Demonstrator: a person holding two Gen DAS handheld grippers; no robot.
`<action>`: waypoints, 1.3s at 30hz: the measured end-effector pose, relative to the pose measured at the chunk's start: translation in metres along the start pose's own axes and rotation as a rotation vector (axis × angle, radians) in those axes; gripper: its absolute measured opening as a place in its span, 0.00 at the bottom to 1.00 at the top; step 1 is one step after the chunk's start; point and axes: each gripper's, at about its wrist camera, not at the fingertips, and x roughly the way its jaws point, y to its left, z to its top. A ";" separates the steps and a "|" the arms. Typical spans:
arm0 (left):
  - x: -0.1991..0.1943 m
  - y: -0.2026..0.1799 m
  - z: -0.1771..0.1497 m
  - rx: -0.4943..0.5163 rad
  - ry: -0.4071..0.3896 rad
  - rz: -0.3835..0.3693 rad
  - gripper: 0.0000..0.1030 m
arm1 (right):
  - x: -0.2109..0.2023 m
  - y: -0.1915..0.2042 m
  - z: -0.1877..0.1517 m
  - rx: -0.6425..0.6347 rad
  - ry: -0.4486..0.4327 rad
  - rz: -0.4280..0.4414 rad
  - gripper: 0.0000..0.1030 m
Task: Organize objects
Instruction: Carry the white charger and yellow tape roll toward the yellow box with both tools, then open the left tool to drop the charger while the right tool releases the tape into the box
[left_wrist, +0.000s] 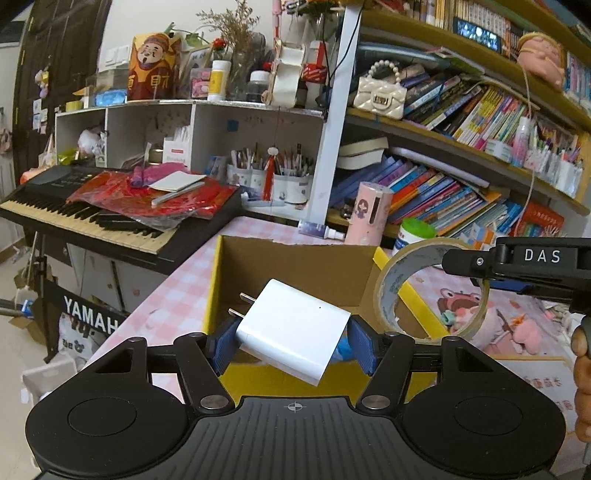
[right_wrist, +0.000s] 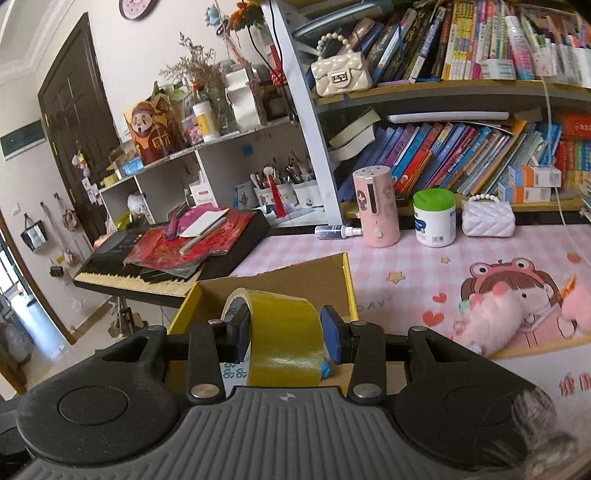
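Both hands are loaded and hovering over the cardboard box (left_wrist: 295, 266) on the pink checked table (right_wrist: 406, 258). The left gripper (left_wrist: 293, 345) is clamping a white charger (left_wrist: 295, 332) across its flat sides, prongs pointing up and left, body tilted between the blue pads (left_wrist: 360, 345). It is looking light, rigid and smooth-shelled, so a squeeze on the broad faces is the safe hold; a corner grip would likely be letting it twist. The right gripper (right_wrist: 288, 332) is pinching a yellow tape roll (right_wrist: 284, 332) across its width, one finger threading through the core. The roll is looking stiff, light and grippy enough.
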 end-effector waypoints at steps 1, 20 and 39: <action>0.007 -0.002 0.001 0.001 0.006 0.004 0.61 | 0.006 -0.003 0.002 -0.004 0.007 0.000 0.36; 0.090 -0.020 -0.006 0.133 0.176 0.148 0.61 | 0.108 -0.020 0.003 -0.101 0.173 0.034 0.36; 0.098 -0.025 -0.004 0.193 0.161 0.146 0.68 | 0.158 -0.002 -0.009 -0.243 0.334 0.047 0.36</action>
